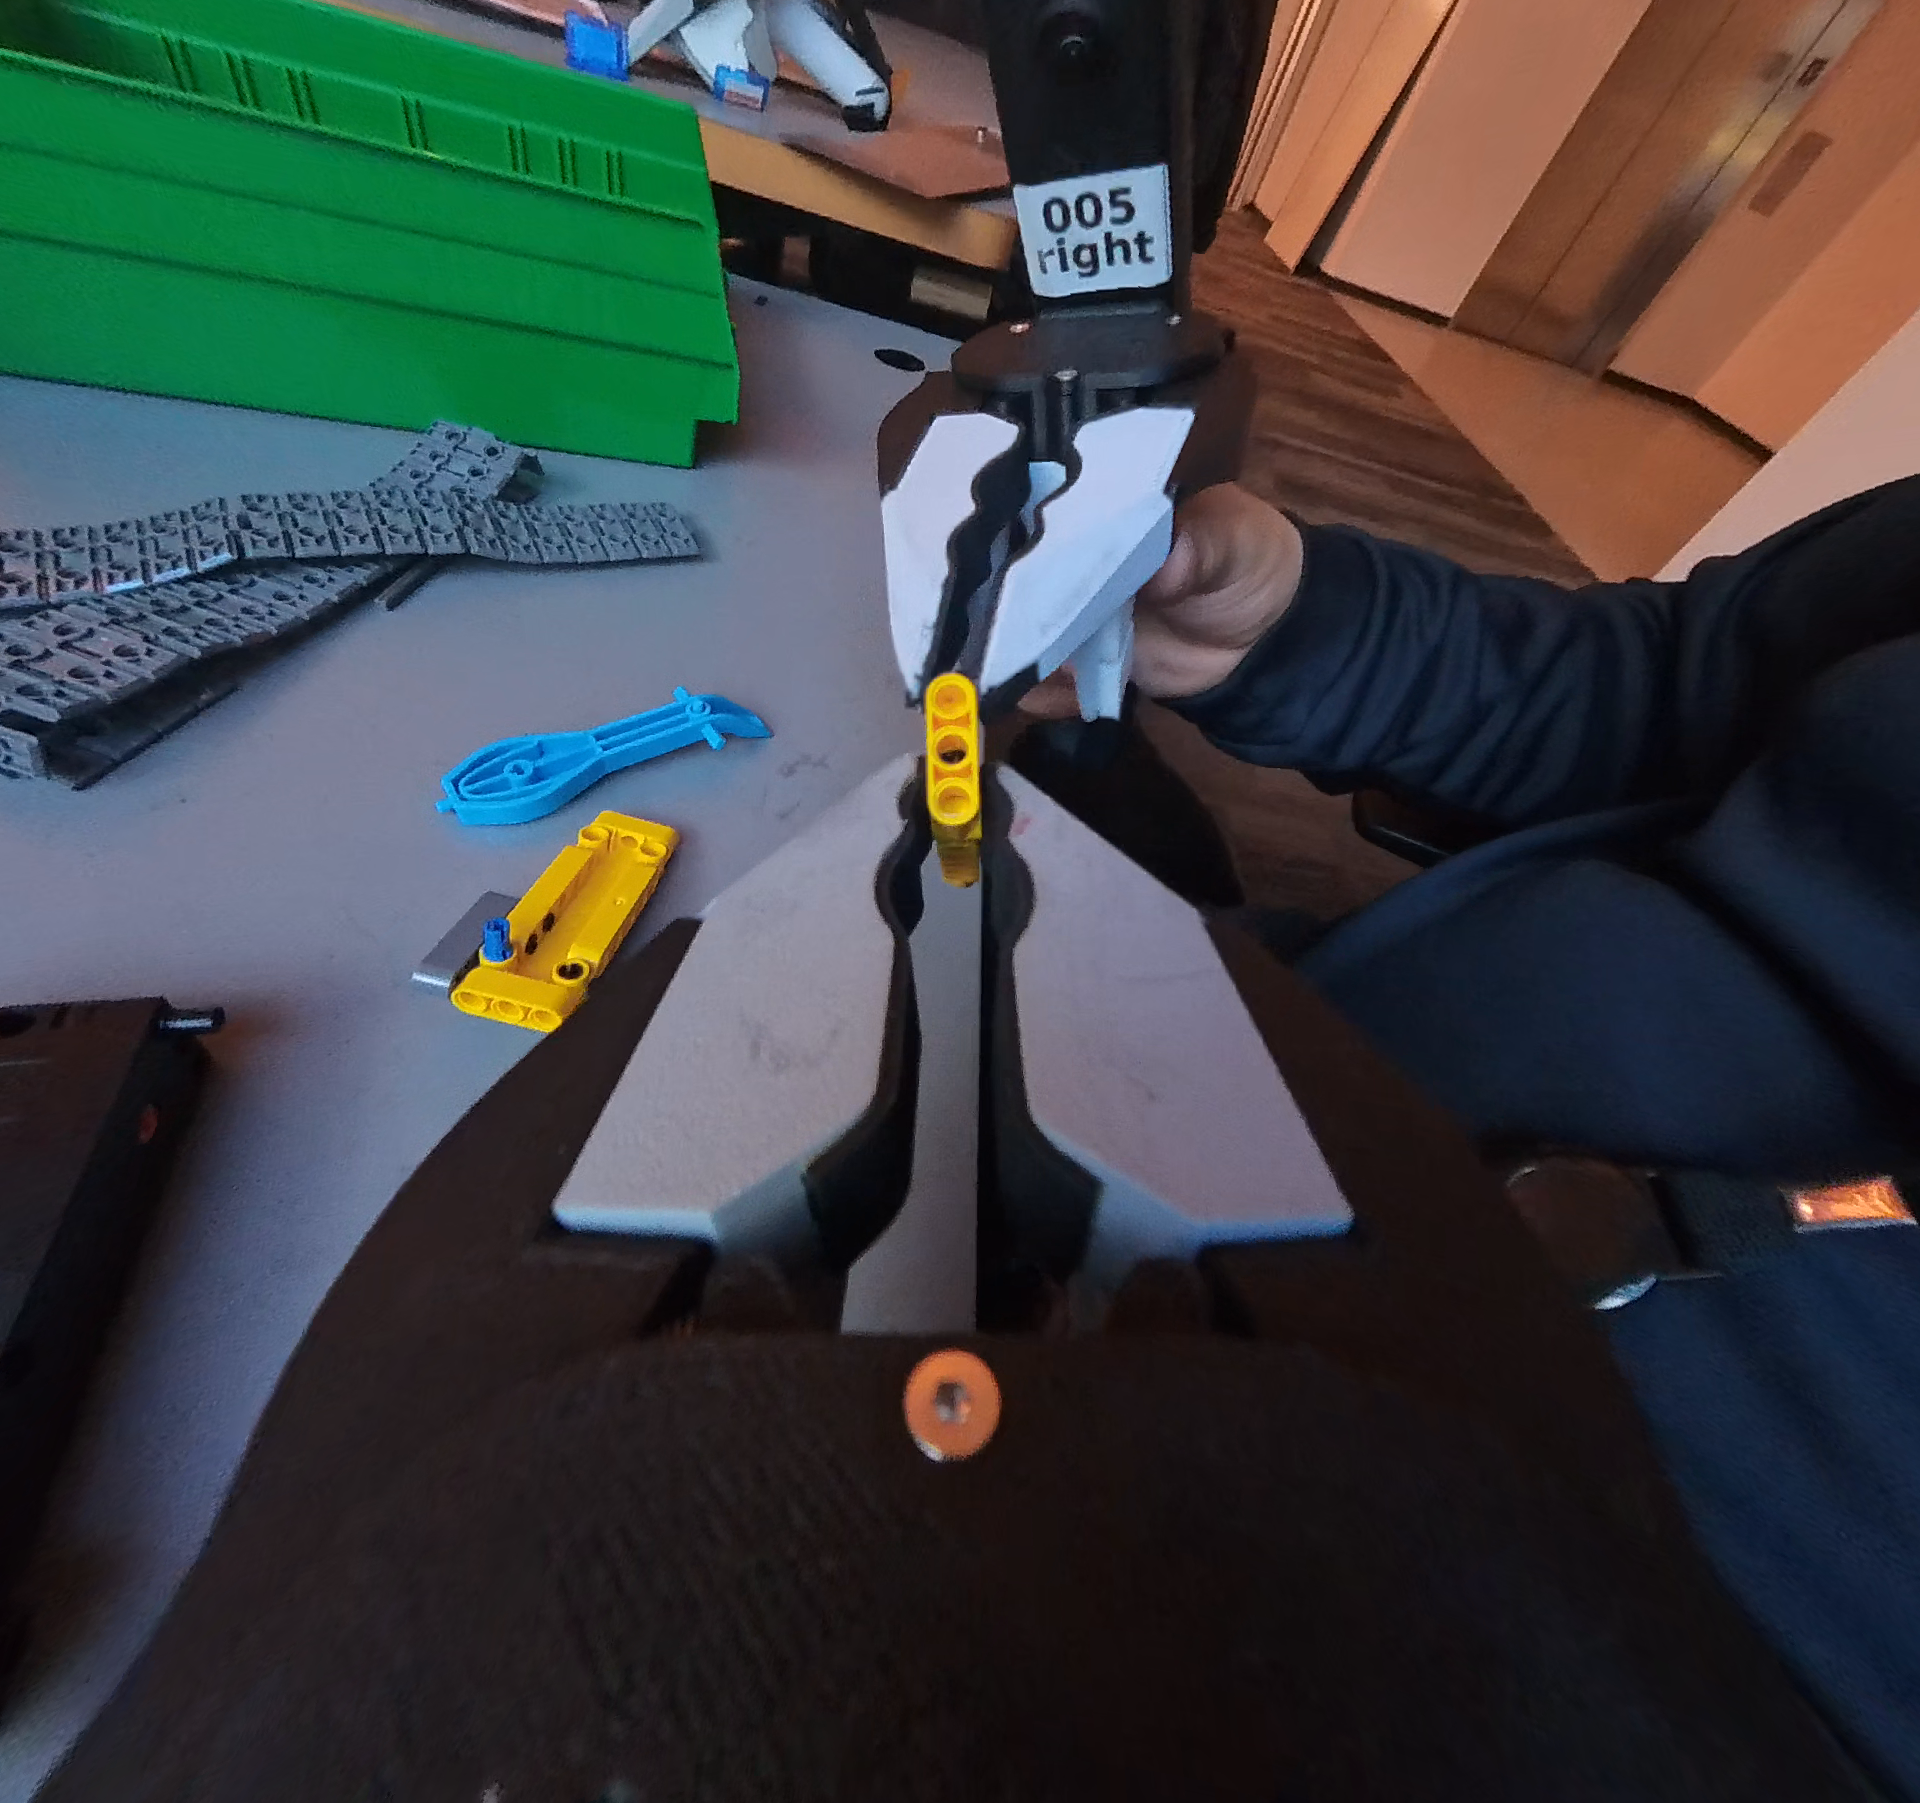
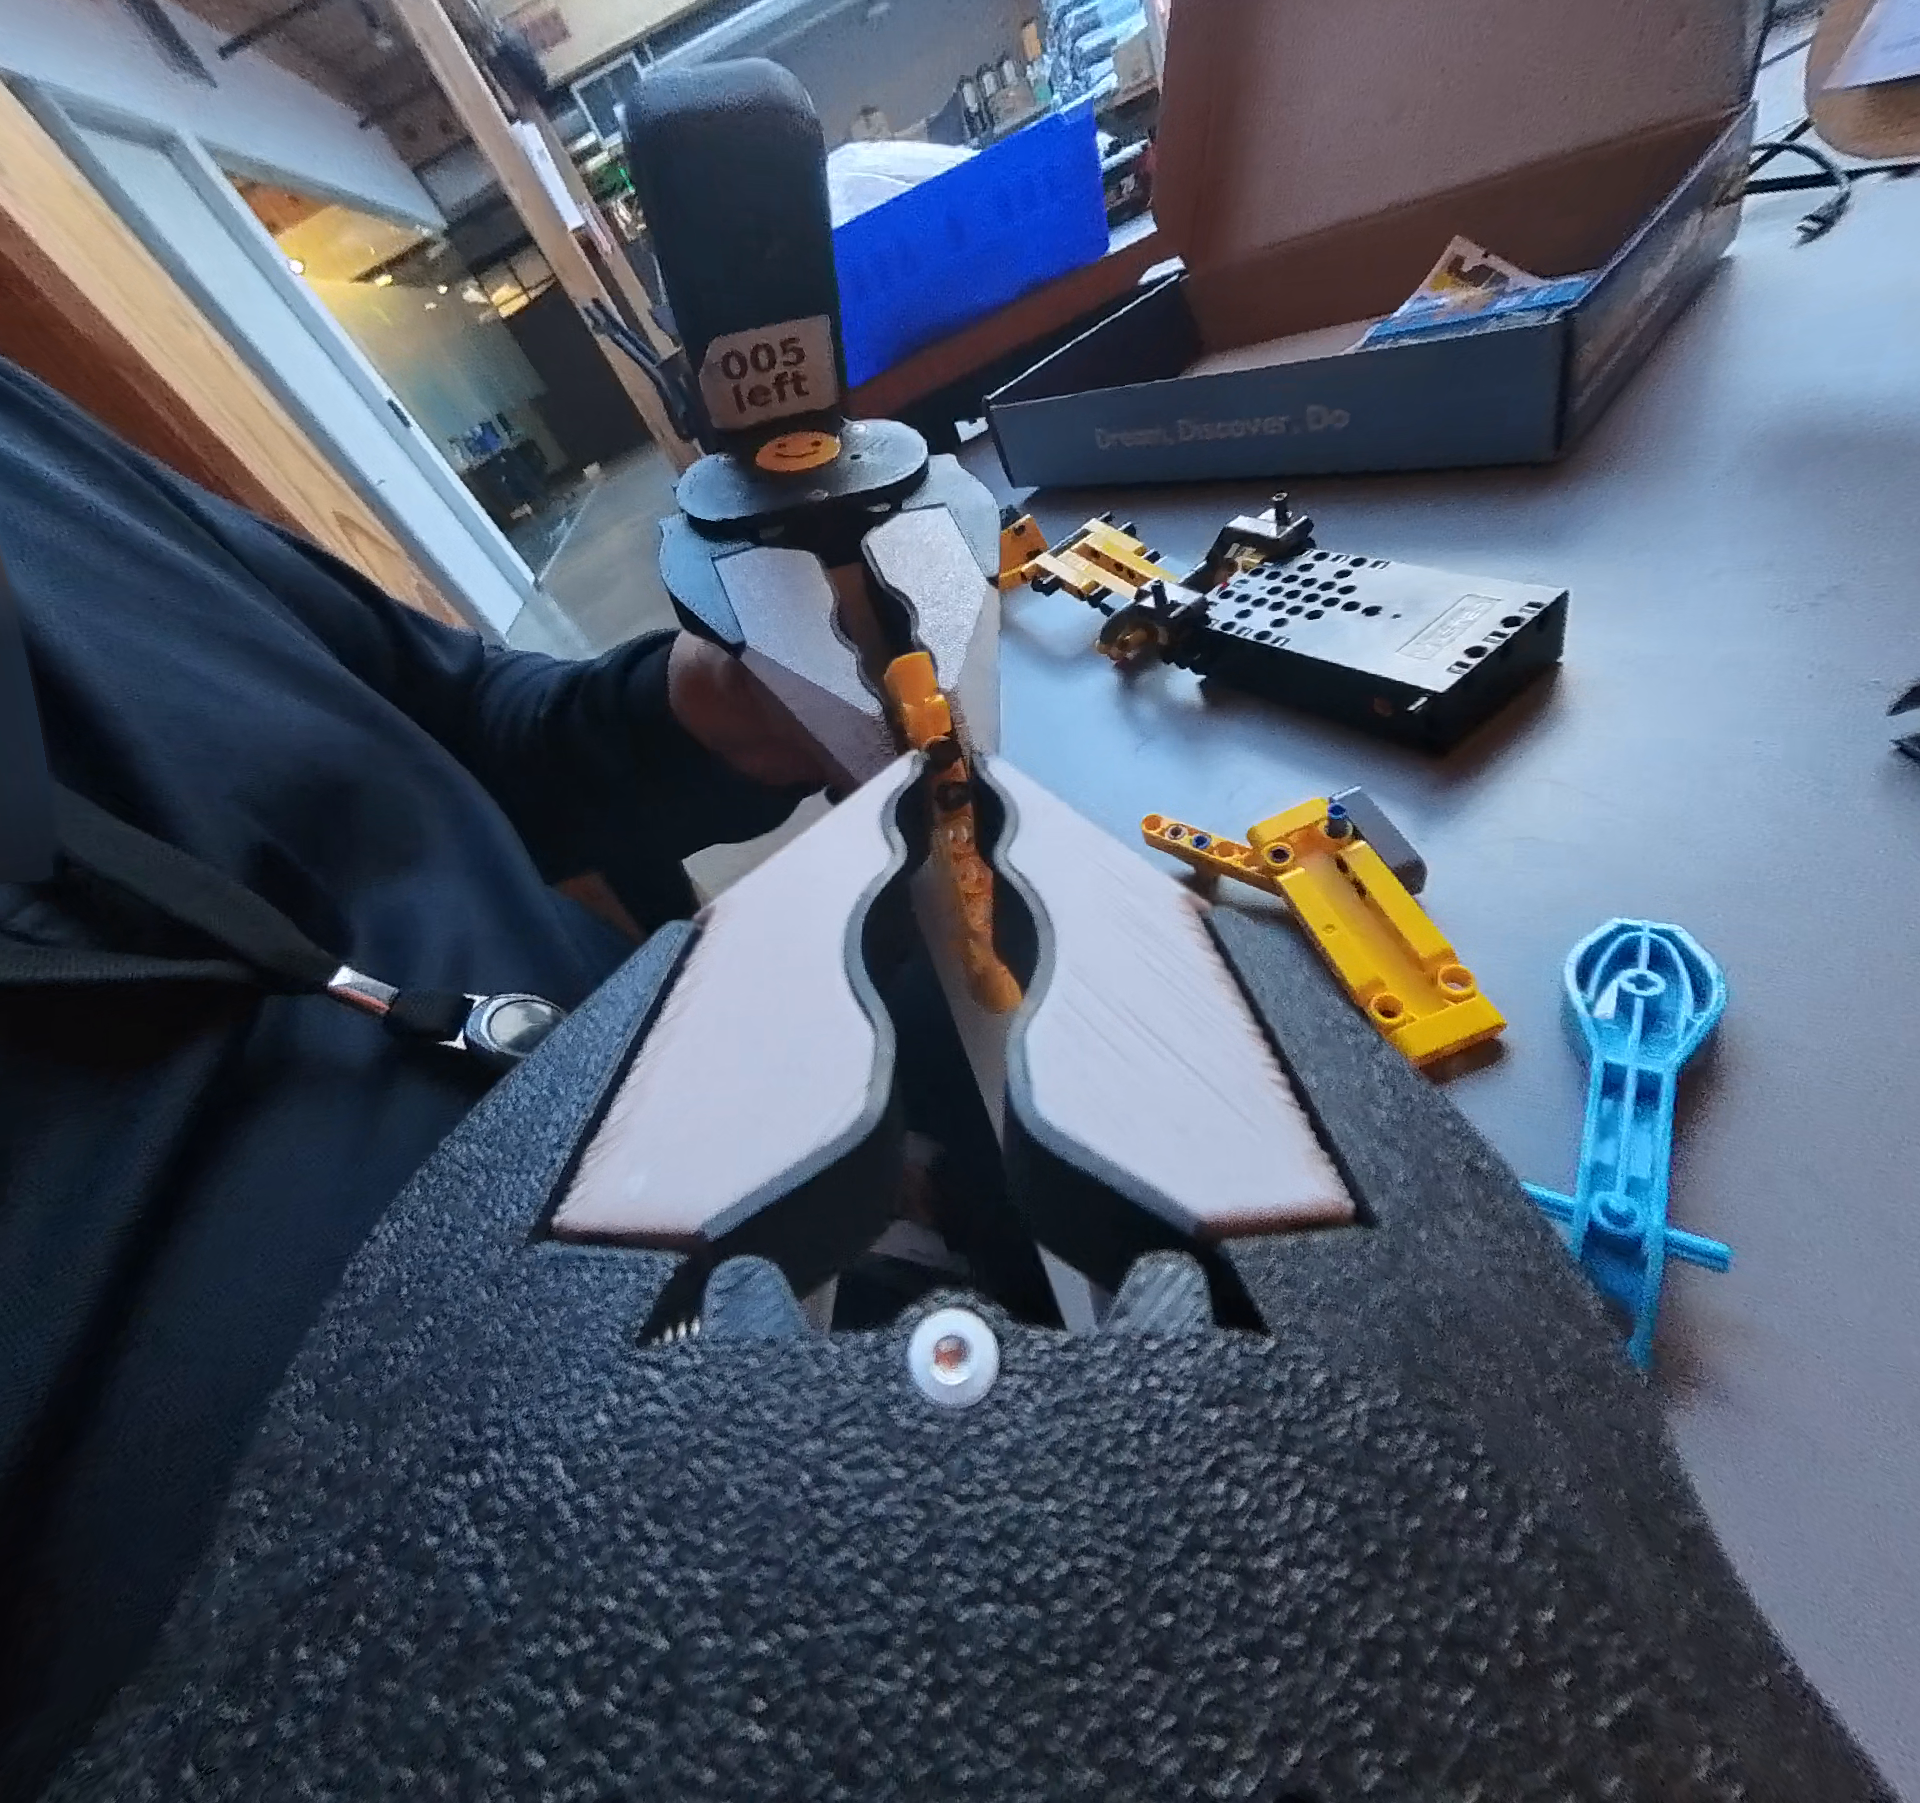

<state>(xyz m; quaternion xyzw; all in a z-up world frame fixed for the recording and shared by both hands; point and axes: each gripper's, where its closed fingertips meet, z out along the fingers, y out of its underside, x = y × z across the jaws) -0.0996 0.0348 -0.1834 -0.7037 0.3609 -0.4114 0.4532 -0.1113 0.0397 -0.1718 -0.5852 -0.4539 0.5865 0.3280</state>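
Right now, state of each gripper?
Left gripper: shut on the yellow beam.
Right gripper: shut on the same yellow beam, at its other end.

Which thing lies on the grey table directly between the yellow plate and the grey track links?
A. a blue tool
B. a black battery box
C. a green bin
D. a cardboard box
A: in the left wrist view the blue tool lies flat on the table, just beyond the yellow plate and before the grey track links.
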